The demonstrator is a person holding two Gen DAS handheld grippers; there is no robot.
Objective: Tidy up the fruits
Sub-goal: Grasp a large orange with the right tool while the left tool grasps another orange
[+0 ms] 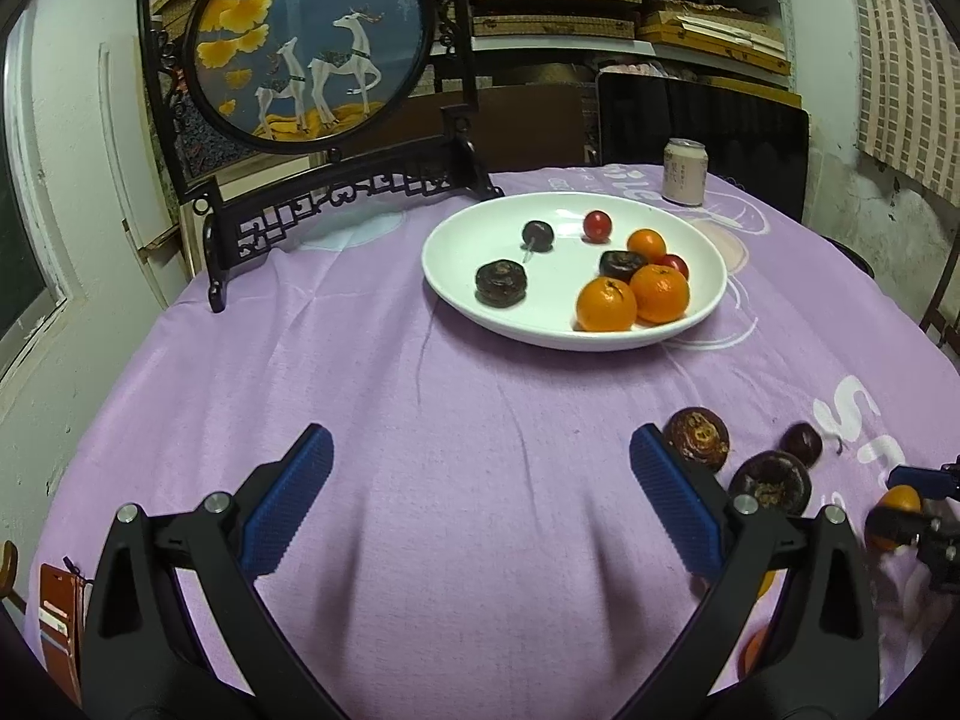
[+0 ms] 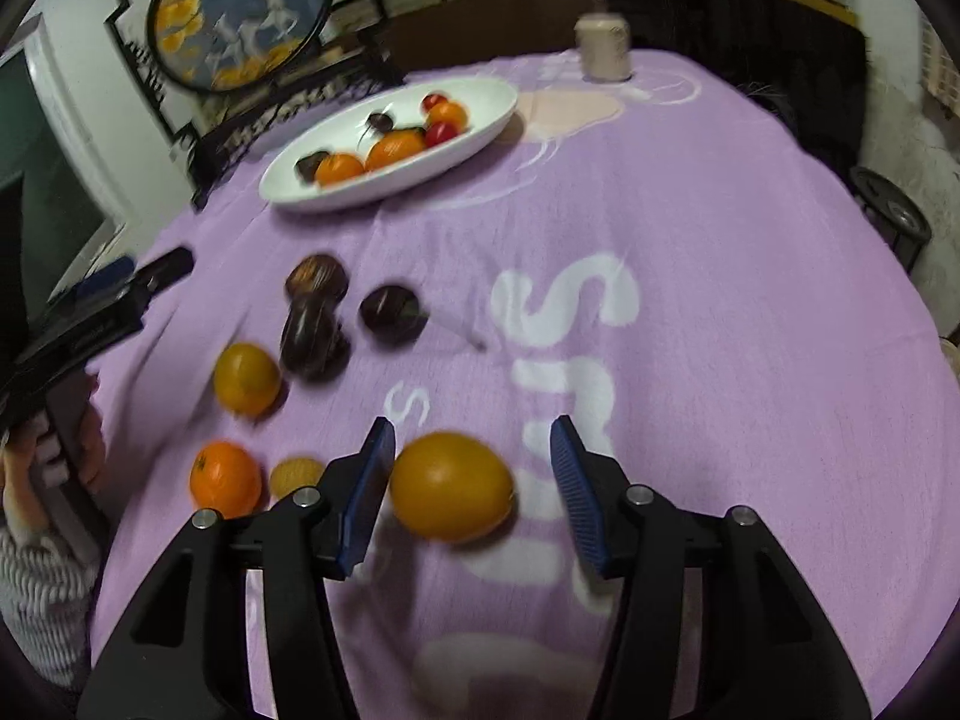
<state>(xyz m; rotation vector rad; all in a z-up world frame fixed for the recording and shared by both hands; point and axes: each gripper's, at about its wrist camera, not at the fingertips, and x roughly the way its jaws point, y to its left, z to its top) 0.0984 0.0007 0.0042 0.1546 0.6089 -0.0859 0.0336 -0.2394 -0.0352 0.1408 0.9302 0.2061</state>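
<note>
Right claw [image 2: 474, 468]: lower centre of the right wrist view, blue ribbed pads apart, a large round orange fruit [image 2: 451, 486] between them on the lilac cloth-covered tabletop [image 2: 750, 300]; left pad at the fruit's edge, right pad clear of it.

Left claw [image 1: 480, 498]: lower centre of the left wrist view, wide open, nothing between the pads.

White oval ceramic plate [image 1: 480, 315]: upper centre, holding oranges, dark wrinkled fruits and red round fruits.

Loose fruit: two dark wrinkled fruits [image 2: 315, 318] and small oranges [image 2: 246, 378], left of centre in the right wrist view.

Pale drink can [image 1: 684, 171]: behind the plate.
</note>
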